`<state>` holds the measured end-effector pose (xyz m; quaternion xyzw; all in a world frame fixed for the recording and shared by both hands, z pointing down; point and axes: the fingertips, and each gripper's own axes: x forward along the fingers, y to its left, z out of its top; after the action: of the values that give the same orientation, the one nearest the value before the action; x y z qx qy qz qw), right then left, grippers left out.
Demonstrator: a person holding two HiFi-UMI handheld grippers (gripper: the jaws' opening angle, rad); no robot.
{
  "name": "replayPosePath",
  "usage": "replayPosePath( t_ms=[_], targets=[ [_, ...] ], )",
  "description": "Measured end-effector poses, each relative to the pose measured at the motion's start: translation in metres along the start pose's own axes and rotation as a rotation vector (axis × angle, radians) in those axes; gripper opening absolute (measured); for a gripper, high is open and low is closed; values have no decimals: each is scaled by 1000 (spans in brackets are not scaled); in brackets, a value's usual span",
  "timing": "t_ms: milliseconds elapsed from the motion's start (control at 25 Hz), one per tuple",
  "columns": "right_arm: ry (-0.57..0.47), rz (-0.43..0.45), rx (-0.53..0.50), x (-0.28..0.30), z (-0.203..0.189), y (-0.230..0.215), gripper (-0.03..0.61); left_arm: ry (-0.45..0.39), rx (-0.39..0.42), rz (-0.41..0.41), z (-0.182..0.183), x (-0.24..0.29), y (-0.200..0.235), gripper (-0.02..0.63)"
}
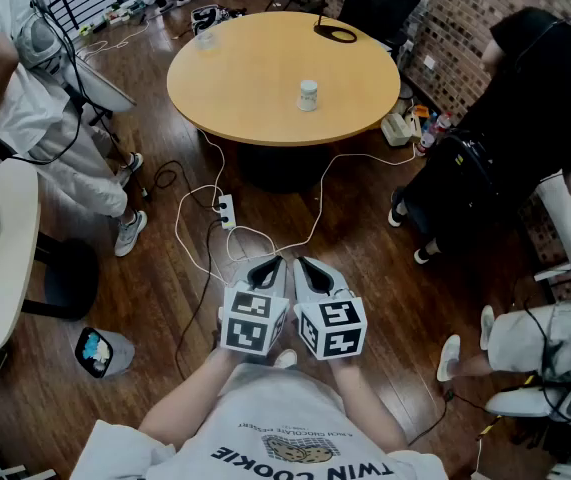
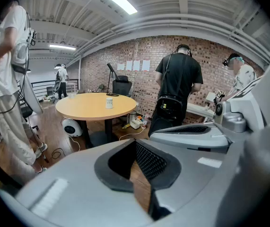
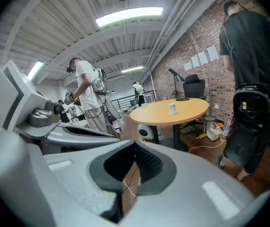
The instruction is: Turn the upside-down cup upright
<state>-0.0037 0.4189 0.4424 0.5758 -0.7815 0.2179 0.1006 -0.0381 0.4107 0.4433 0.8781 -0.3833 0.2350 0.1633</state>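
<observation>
Cup (image 1: 308, 95), small and white, stands alone near the middle of the round wooden surface (image 1: 255, 78), well apart from both grippers; at this range its mouth cannot be told from its base. Left gripper (image 1: 268, 266) and right gripper (image 1: 311, 266) are held side by side close to the person's body, over the dark wood floor (image 1: 385, 298), both tilted downward toward the surface. Left gripper view: jaws clenched tip to tip, nothing between them. Right gripper view: jaws likewise closed and empty. A white power strip (image 1: 225, 209) with cables lies on the floor between grippers and surface.
</observation>
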Motion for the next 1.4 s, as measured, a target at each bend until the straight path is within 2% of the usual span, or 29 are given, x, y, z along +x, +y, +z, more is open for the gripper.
replayPosePath(
  t_ms=[200, 400, 960, 1200, 1400],
  targets=[
    [2, -6, 3, 16, -3, -17, 3, 9, 11, -13, -2, 25, 0, 3],
    [9, -23, -4, 51, 9, -34, 3, 13, 5, -37, 10, 59, 20, 3],
    [27, -123, 10, 189, 90, -78, 3, 12, 1, -139, 97, 161, 129, 3],
    [20, -176, -2, 227, 111, -85, 3, -3, 4, -174, 115, 184, 164, 3],
    [26, -183, -40, 253, 128, -96, 8, -8, -6, -191, 130, 203, 178, 3]
  ],
)
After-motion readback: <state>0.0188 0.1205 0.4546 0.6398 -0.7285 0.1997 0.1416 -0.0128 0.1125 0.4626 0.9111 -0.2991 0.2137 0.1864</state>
